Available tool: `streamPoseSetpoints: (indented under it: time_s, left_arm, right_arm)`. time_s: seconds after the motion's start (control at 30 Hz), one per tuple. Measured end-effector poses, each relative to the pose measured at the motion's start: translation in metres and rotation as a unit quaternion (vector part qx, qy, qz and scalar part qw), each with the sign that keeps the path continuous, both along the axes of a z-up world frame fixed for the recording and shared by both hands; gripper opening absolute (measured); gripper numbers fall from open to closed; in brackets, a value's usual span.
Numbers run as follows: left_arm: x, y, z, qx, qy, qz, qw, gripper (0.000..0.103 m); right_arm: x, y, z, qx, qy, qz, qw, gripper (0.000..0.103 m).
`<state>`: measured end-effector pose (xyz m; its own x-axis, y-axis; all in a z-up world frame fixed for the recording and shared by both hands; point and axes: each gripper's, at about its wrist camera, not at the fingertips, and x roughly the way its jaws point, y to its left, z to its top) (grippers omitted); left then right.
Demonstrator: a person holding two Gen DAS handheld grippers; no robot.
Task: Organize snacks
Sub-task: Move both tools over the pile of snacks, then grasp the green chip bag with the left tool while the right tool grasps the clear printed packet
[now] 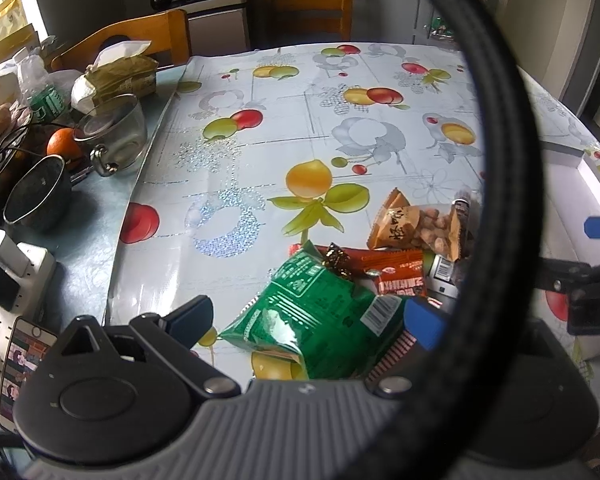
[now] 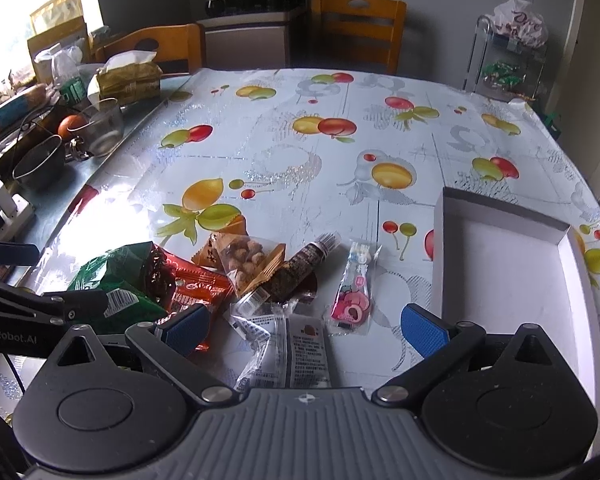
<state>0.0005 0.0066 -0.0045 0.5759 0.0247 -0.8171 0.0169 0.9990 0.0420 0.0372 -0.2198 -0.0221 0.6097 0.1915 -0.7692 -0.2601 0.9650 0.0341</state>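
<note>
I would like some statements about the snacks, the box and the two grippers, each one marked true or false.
1. The white box has snacks in it. False: it holds nothing.
2. The right gripper is open. True.
3. The green bag lies between the left gripper's fingers. True.
4. The pink candy packet lies inside the box. False: it lies on the tablecloth, left of the box.
5. The peanut packet is in the snack pile. True.
</note>
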Motion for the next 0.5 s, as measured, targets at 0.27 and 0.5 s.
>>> streamPoseSetpoints:
  time_s: [0.27,0.5]
  left_arm:
    - [0.002,0.004,-0.003,-0.008,0.001,0.002,1.0000,0.103]
    - [0.002,0.007,-0.006,-0.028,0.007,0.009,0.9996,0.101]
  right_arm:
    - [0.000,0.002,-0.013,-0.005,0.020,0.008,1.000,0.103]
    - [-0.002,0.006,-0.021,-0.004,0.037,0.029,0.999,0.103]
